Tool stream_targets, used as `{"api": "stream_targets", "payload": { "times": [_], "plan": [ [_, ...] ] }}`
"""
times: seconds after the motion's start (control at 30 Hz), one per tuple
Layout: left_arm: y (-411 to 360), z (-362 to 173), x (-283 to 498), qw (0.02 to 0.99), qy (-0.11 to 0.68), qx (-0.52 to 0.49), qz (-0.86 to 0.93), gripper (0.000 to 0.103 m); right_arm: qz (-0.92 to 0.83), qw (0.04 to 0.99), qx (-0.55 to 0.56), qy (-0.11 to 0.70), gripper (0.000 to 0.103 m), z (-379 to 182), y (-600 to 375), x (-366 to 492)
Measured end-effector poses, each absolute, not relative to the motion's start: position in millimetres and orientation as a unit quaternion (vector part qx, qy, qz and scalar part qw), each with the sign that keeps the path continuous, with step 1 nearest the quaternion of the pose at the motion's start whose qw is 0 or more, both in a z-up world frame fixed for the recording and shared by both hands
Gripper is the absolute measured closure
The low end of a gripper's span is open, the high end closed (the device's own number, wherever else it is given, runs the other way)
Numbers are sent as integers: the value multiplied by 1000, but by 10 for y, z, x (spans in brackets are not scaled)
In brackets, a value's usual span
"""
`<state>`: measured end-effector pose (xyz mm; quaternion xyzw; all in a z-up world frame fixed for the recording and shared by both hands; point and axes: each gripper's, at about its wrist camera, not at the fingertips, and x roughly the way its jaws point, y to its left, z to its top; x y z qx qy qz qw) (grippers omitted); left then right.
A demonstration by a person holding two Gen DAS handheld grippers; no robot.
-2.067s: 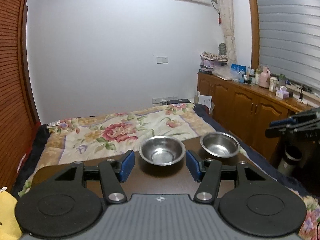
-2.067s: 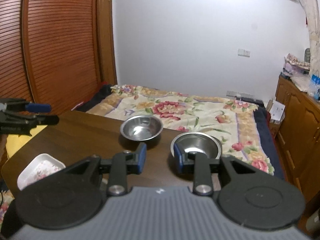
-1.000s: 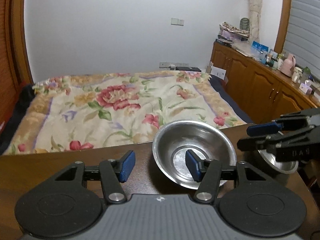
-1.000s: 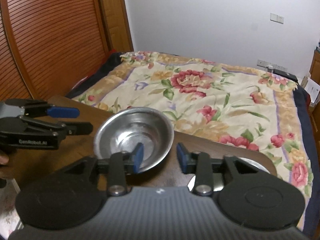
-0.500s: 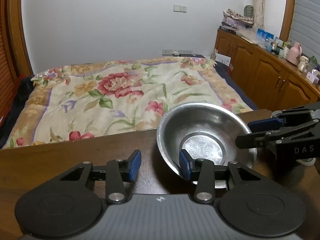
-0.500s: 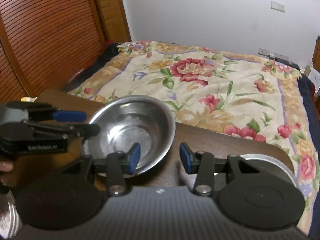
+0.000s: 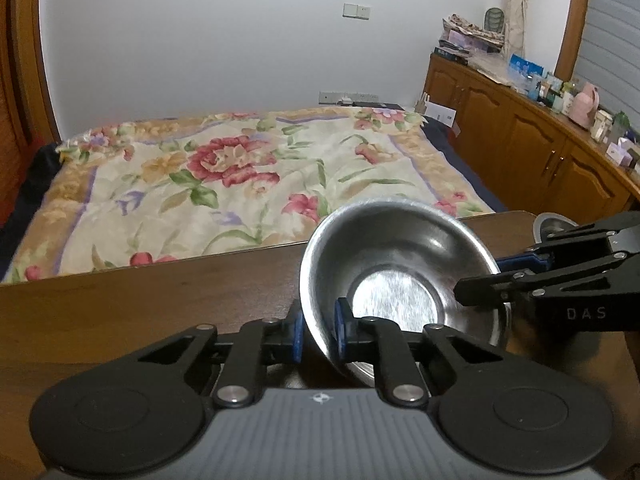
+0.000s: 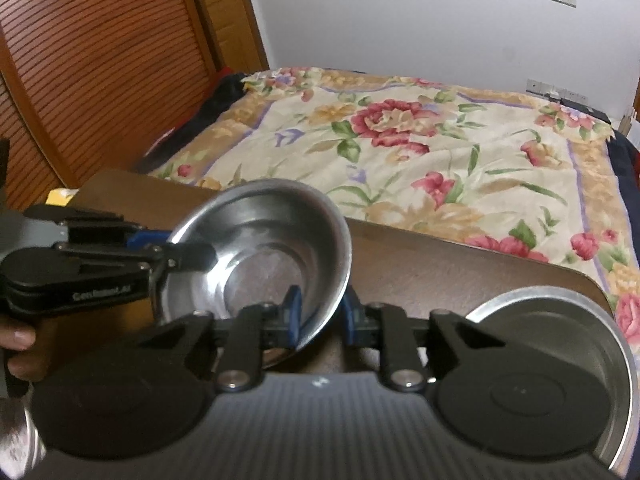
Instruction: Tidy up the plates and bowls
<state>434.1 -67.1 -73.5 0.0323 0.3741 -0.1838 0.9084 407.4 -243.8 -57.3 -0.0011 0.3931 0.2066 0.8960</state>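
Left wrist view showed the left tool with its blue pads clamped on the near rim of a round stainless-steel bowl, one pad outside the wall and one inside. That bowl sat tilted on the dark wooden tabletop, just ahead and to the right of the tool. From the right, the right tool reached in over the bowl's opposite rim. Right wrist view had the right tool closing, its pads either side of the same bowl's rim and pressing on it. A second, wider steel bowl lay on the tabletop close beside its right finger. A floral bedspread lay beyond the tabletop's edge.
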Motion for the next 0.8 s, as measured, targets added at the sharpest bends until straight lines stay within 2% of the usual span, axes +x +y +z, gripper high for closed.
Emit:
{"api": "stream_targets", "payload": {
  "times": [0.8],
  "plan": [
    [-618, 164, 3522, 929, 301, 42, -210, 87, 191, 921, 2, 339, 84, 126, -2539, 3459]
  ]
}}
